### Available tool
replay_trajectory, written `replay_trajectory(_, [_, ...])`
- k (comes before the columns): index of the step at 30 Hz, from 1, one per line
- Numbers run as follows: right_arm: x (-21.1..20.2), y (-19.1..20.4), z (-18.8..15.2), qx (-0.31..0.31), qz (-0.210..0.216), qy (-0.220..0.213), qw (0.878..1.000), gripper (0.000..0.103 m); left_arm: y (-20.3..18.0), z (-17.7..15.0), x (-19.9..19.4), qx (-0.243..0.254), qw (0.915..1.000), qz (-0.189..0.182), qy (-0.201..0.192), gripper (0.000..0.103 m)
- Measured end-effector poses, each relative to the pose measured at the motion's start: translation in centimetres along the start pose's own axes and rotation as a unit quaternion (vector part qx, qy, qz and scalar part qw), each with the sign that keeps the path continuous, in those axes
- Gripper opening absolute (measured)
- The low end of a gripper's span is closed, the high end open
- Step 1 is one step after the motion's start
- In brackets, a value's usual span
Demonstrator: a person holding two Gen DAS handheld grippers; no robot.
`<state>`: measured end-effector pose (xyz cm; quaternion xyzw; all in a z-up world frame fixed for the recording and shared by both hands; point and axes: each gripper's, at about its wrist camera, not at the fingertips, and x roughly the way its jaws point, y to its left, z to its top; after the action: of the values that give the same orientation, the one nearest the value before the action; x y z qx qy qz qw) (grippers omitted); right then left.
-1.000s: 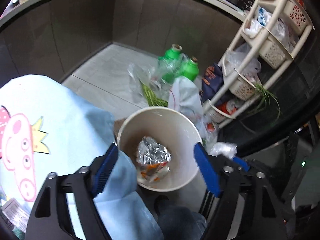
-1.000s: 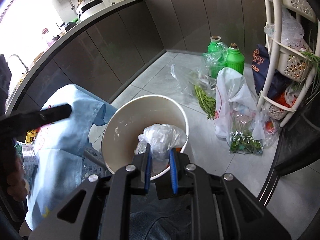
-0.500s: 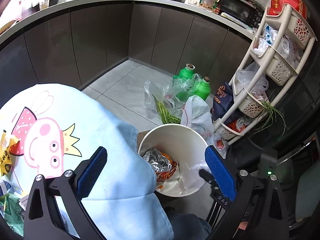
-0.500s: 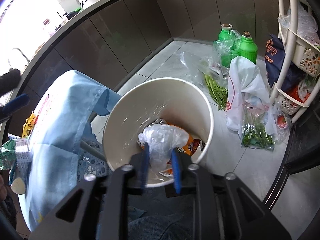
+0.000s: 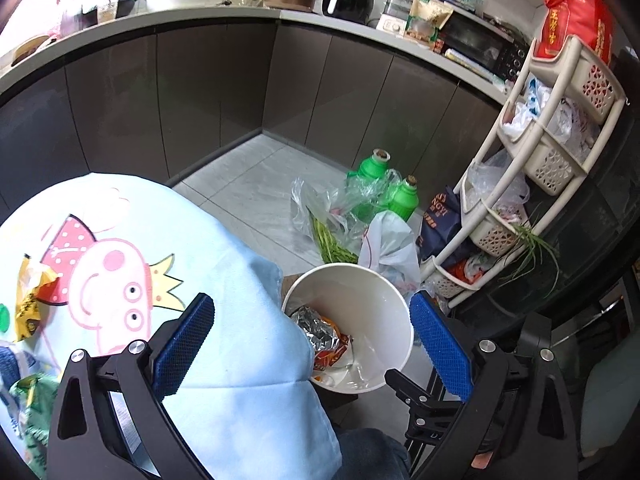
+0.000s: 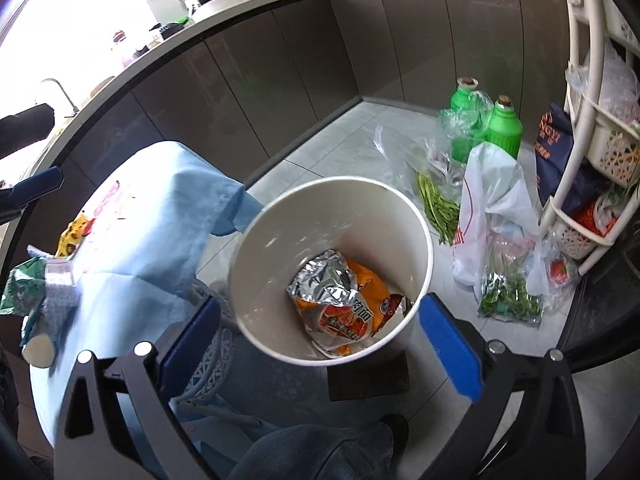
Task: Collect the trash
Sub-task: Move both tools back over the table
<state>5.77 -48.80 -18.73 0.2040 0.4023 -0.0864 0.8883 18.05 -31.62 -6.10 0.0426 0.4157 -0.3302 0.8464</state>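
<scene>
A white bucket (image 6: 332, 200) stands on the floor beside the table with a silver and orange snack wrapper (image 6: 340, 296) inside. In the left wrist view a clear plastic film (image 5: 356, 376) lies at the bucket's (image 5: 384, 292) bottom. My right gripper (image 6: 320, 320) hovers over the bucket's near rim; its jaws are opening wide and nothing is between the pads. My left gripper (image 5: 312, 308) is open and empty above the table's edge. A yellow wrapper (image 5: 30, 304) and a green wrapper (image 6: 24, 292) lie on the light-blue tablecloth (image 5: 240, 380).
On the floor behind the bucket are two green bottles (image 6: 504, 128), bags of green vegetables (image 6: 508, 292) and a white plastic bag (image 6: 492, 192). A cream tiered basket rack (image 5: 532, 168) stands at the right. Dark cabinets (image 5: 200, 92) line the back. A small white cup (image 6: 38, 350) sits on the table.
My right gripper has spread its jaws and let go of the clear plastic bag, which is no longer between the pads. My left gripper rose and drew back over the table.
</scene>
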Motion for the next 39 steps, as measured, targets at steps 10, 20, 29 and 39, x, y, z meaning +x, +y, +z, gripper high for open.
replay_trajectory(10, [-7.0, 6.6, 1.8, -0.047, 0.044, -0.051, 0.997, 0.1, 3.1, -1.4, -9.8, -0.032, 0.9978, 0.035, -0.046, 0.094])
replay_trajectory(20, [-9.4, 15.8, 0.3, -0.113, 0.096, -0.036, 0.988, 0.1, 10.6, -7.1, -18.6, -0.086, 0.987, 0.12, -0.064, 0.094])
replay_trajectory(29, [-9.9, 23.7, -1.4, -0.155, 0.149, -0.029, 0.976, 0.1, 16.9, -12.5, -22.0, -0.142, 0.9767, 0.153, -0.049, 0.094])
replay_trajectory(39, [-7.8, 31.5, -2.3, -0.225, 0.145, 0.024, 0.963, 0.099, 21.8, -16.5, -24.3, -0.205, 0.9626, 0.17, -0.051, 0.094])
